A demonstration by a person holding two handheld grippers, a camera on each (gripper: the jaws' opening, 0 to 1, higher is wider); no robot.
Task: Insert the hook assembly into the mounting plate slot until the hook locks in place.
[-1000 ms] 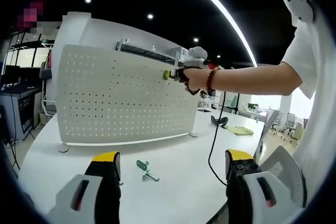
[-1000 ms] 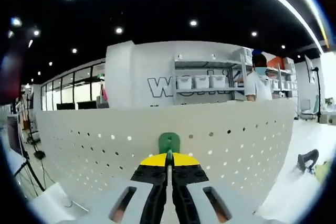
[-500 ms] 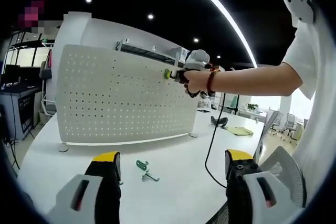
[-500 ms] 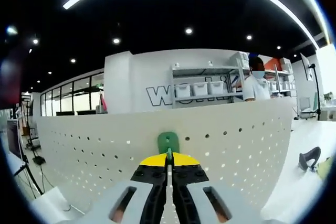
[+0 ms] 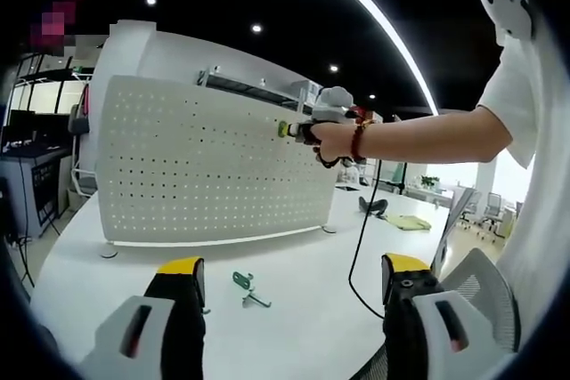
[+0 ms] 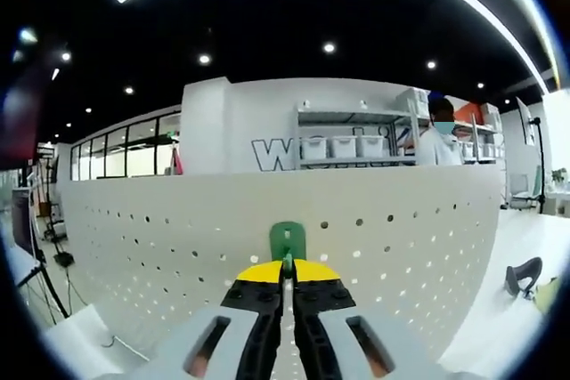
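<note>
A white perforated mounting plate (image 5: 205, 166) stands upright on the white table (image 5: 303, 309). My right gripper (image 6: 286, 266) is shut on a green hook assembly (image 6: 287, 241), whose tab is pressed against the plate (image 6: 178, 238) near its top edge. In the left gripper view that right gripper (image 5: 298, 129), held by a hand, sits at the plate's upper right with the green hook (image 5: 283, 129) at the board. A second green hook (image 5: 248, 287) lies flat on the table in front of the plate. My left gripper (image 5: 289, 278) hangs open above the table's near edge, its jaws wide apart.
A black cable (image 5: 361, 246) hangs from the right gripper down to the table. A person's arm (image 5: 427, 131) reaches across from the right. A dark object (image 5: 372, 206) and a yellow-green item (image 5: 408, 221) lie far right on the table. Shelving with boxes (image 6: 343, 141) stands behind the plate.
The right gripper with the green hook has shifted slightly along the plate's top area, rising and then settling a little lower. The left gripper has stayed in place.
</note>
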